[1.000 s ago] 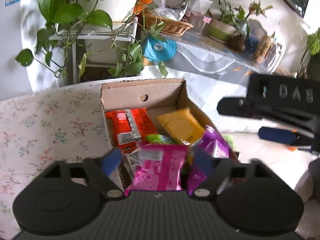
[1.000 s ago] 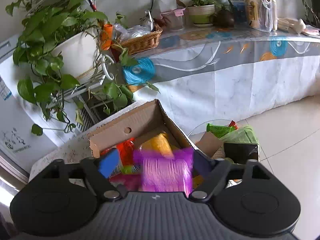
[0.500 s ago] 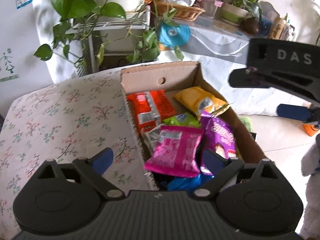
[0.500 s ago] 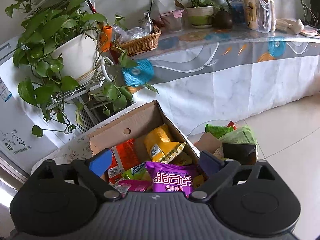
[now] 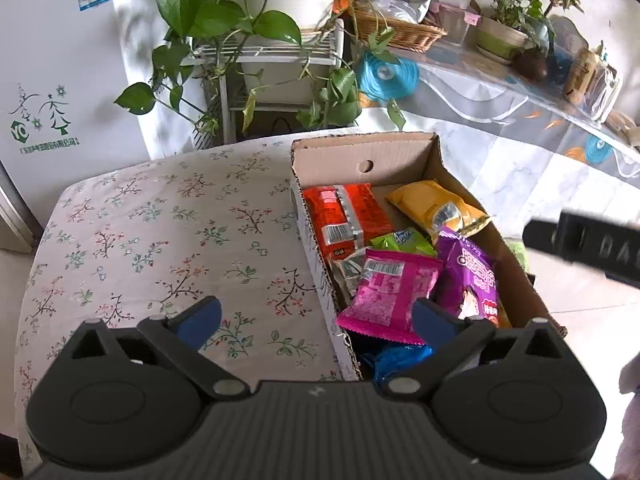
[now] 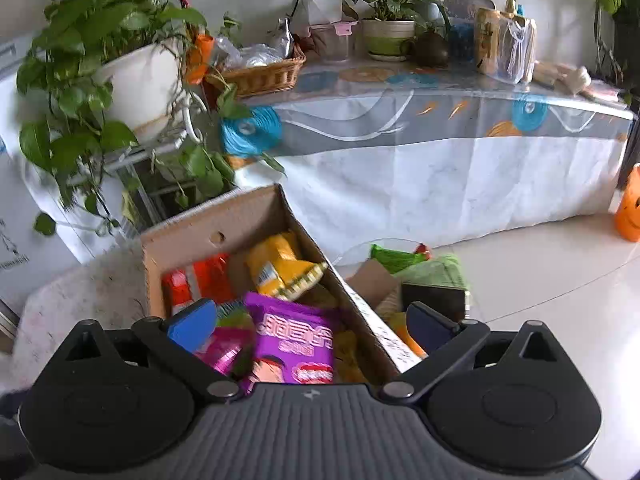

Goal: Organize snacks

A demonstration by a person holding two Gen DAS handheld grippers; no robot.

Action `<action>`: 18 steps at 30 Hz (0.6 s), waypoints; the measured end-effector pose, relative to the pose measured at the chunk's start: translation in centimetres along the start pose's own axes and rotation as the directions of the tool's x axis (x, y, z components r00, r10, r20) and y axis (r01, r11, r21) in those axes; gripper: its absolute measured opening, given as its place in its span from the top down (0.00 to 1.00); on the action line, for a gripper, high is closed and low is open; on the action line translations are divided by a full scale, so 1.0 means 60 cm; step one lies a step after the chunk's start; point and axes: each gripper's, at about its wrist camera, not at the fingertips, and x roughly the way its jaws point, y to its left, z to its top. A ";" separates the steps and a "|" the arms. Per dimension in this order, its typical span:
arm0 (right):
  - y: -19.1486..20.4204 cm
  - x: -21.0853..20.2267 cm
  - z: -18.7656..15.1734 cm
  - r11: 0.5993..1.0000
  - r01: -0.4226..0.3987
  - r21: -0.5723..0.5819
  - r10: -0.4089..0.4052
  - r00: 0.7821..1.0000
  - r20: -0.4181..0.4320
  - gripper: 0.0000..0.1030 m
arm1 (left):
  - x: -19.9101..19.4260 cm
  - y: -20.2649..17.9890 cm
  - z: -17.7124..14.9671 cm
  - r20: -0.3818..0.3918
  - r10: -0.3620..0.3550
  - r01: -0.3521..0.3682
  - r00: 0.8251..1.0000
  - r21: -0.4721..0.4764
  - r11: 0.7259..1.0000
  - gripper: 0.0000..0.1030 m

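Observation:
An open cardboard box stands at the right edge of a floral-cloth table. In it lie a red pack, a yellow bag, a green pack, a pink pack, a purple bag and a blue pack. My left gripper is open and empty above the box's near left corner. My right gripper is open and empty above the box, with the purple bag below it. Its body shows in the left wrist view.
Potted plants on a white rack stand behind the table. A long covered side table holds a wicker basket, pots and bottles. A bin with green packaging sits on the tiled floor right of the box. An orange object is far right.
Both grippers let go of their packs, the pink one and the purple one, which now lie in the box. Both grippers opened wide and drew back and up from the box.

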 end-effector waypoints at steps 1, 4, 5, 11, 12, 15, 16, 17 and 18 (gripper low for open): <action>-0.001 -0.001 -0.002 1.000 0.004 -0.006 -0.004 1.000 0.000 0.00 | -0.003 0.002 -0.001 0.002 -0.006 0.006 1.000 -0.005 1.000 0.01; -0.003 -0.004 -0.007 1.000 0.012 -0.016 -0.012 1.000 -0.001 0.00 | -0.006 0.010 0.000 -0.015 -0.003 0.003 1.000 -0.038 0.999 0.01; -0.004 -0.005 -0.009 1.000 0.012 -0.018 -0.012 1.000 -0.003 0.00 | -0.007 0.012 0.000 -0.020 0.005 -0.006 1.000 -0.049 0.999 0.01; -0.004 -0.008 -0.016 0.999 0.018 -0.048 -0.019 1.000 -0.012 0.00 | -0.016 0.021 0.006 -0.006 0.039 -0.039 0.999 -0.084 0.996 0.01; -0.004 -0.006 -0.016 0.998 0.017 -0.053 -0.018 1.000 -0.019 0.00 | -0.017 0.021 0.007 -0.005 0.036 -0.036 0.999 -0.090 0.995 0.01; -0.002 -0.002 -0.016 0.998 0.016 -0.068 -0.018 0.999 -0.032 0.00 | -0.021 0.019 0.009 -0.008 0.038 -0.039 0.999 -0.108 0.993 0.01; -0.001 -0.002 -0.015 0.997 0.016 -0.073 -0.019 0.999 -0.031 0.00 | -0.021 0.018 0.009 -0.006 0.045 -0.045 0.999 -0.107 0.993 0.01; 0.000 -0.003 -0.015 0.997 0.016 -0.077 -0.018 0.999 -0.029 0.00 | -0.022 0.015 0.009 -0.003 0.055 -0.055 0.999 -0.101 0.993 0.01; 0.000 -0.003 -0.015 0.997 0.014 -0.077 -0.016 0.999 -0.029 0.00 | -0.022 0.011 0.009 0.003 0.066 -0.066 0.998 -0.092 0.994 0.01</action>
